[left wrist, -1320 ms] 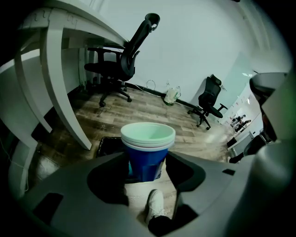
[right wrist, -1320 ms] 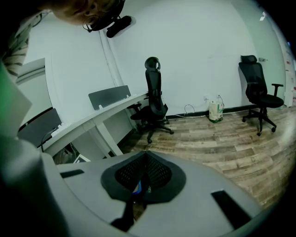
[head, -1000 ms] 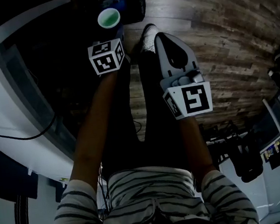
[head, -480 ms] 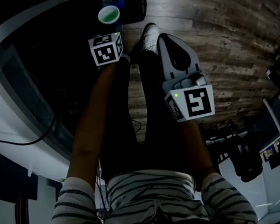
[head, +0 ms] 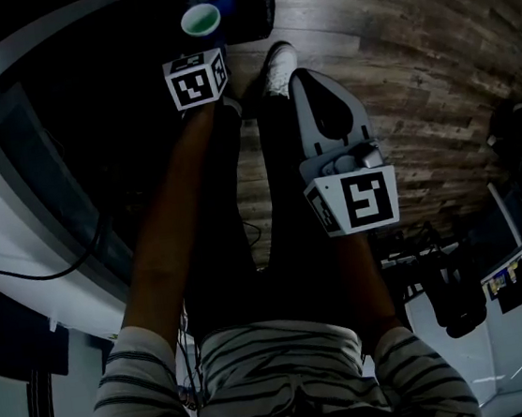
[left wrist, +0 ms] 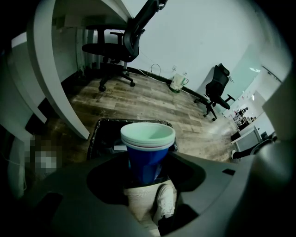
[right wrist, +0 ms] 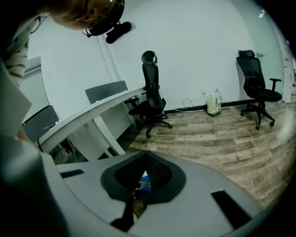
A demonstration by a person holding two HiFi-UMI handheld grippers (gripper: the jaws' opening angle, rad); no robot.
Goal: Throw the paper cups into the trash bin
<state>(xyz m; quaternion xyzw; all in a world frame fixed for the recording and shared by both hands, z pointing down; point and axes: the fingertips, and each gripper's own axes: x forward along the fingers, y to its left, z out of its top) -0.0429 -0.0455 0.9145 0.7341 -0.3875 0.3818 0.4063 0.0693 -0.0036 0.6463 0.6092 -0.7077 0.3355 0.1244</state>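
Pinches the stacked paper cups (left wrist: 148, 147) low on the blue wall between the jaws of the left gripper (left wrist: 147, 175), near the trash bin (left wrist: 98, 135) mouth — light, thin, probably easily crushed, so gently, near the stiffer base — right gripper (right wrist: 144, 172) jaws together, empty.

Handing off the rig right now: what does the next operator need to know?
Left hand-held gripper: shut on the stacked paper cups, which it holds upright and apparently above the opening of the black-lined trash bin.
Right hand-held gripper: shut, empty, above the wooden floor.
Done: the cups are gripped and at the bin.
Left: open the left jaws so the cups drop in, probably after lowering a little.
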